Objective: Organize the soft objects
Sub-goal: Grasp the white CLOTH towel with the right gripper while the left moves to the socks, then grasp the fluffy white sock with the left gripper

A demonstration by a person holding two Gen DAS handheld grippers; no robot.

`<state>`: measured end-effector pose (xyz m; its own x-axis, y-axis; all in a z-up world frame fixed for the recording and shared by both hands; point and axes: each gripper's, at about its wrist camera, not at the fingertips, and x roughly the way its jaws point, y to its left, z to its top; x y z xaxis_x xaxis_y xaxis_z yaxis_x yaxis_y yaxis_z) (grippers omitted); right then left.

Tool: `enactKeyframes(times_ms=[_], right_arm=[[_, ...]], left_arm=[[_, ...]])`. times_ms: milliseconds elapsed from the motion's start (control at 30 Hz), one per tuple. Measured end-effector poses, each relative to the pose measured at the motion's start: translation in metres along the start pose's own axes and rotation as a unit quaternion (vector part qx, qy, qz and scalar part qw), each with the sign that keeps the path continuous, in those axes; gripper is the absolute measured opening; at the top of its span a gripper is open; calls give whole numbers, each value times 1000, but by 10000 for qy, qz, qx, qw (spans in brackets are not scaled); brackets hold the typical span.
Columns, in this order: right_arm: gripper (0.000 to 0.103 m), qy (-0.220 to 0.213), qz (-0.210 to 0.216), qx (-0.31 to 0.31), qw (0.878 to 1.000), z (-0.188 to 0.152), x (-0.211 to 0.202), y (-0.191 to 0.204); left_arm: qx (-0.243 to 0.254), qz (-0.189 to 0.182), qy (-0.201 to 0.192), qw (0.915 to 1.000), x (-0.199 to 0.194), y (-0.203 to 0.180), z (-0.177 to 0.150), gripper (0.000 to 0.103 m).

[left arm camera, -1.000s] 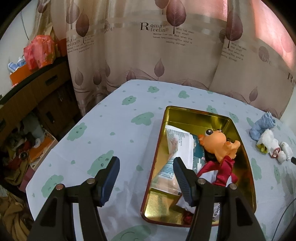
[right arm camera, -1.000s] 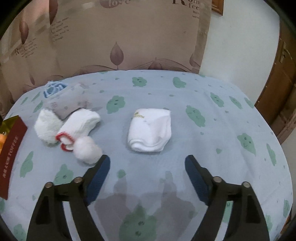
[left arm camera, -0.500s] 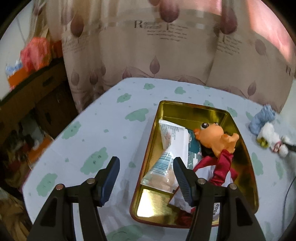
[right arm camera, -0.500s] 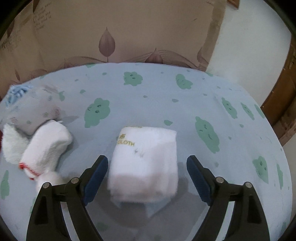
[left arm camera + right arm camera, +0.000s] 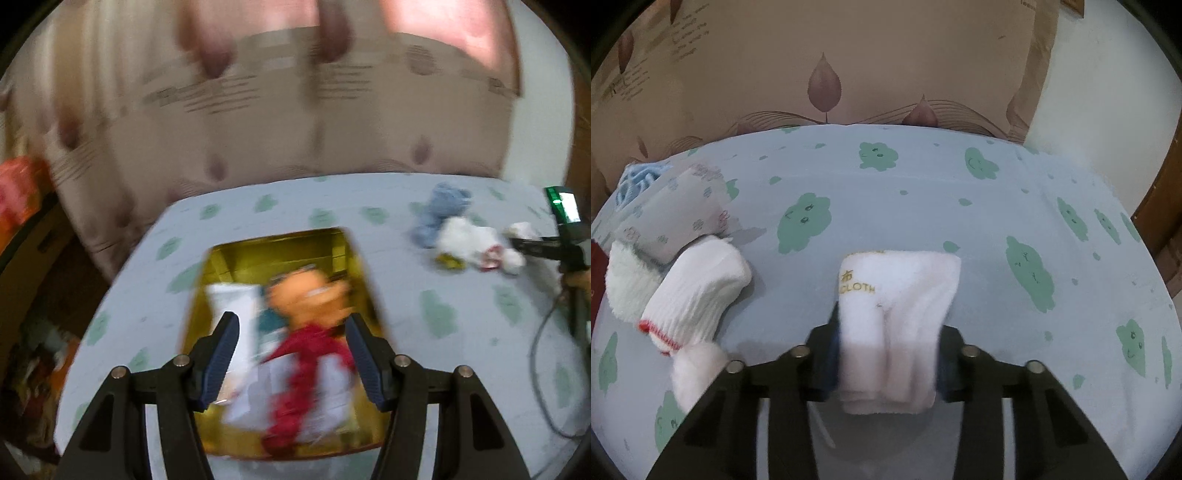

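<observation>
The folded white cloth (image 5: 894,317) is lying with its long side running from near to far, its gold letters at the far left corner, just right of a white sock (image 5: 690,295) with a red edge. It is sitting on a blue tablecloth (image 5: 923,192) with green clouds, and a leaf curtain (image 5: 820,66) is hanging behind (that is the far side). The right gripper (image 5: 886,354) is squeezing the cloth's near end on both sides, while the left gripper (image 5: 291,354) is hanging open and holding nothing over a gold tin (image 5: 280,247) with an orange toy (image 5: 306,299) inside.

Cloth (image 5: 897,302): white terry, soft nap. Sock (image 5: 698,291): ribbed knit. Tin (image 5: 280,247): glossy gold metal. Bench (image 5: 923,206) cover: smooth matt printed fabric. Right hand-held gripper (image 5: 886,358): matt black plastic.
</observation>
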<state>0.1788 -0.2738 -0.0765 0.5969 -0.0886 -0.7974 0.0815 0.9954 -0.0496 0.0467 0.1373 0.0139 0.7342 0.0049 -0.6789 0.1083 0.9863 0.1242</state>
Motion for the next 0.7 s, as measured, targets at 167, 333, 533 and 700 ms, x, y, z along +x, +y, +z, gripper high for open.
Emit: enactKeyframes(times_ms=[167,333,533,700], right_arm=[[32,7,19,-69,10000,-20,-16,-3],[32,-12,95,28,10000,-38,-29,-10],[34,17,108,15,9999,-40,-27,-9],[35,17,124,33,9999,-41,-26,-8]], left_arm=[[486,-556,60,9973,16,-55,17,61],[740,-1065,256,9912,40,-97,32,61],[839,-1644,370,9821,75,-134,56,61],[921,-2059,718,9716,114,-157,74,61]])
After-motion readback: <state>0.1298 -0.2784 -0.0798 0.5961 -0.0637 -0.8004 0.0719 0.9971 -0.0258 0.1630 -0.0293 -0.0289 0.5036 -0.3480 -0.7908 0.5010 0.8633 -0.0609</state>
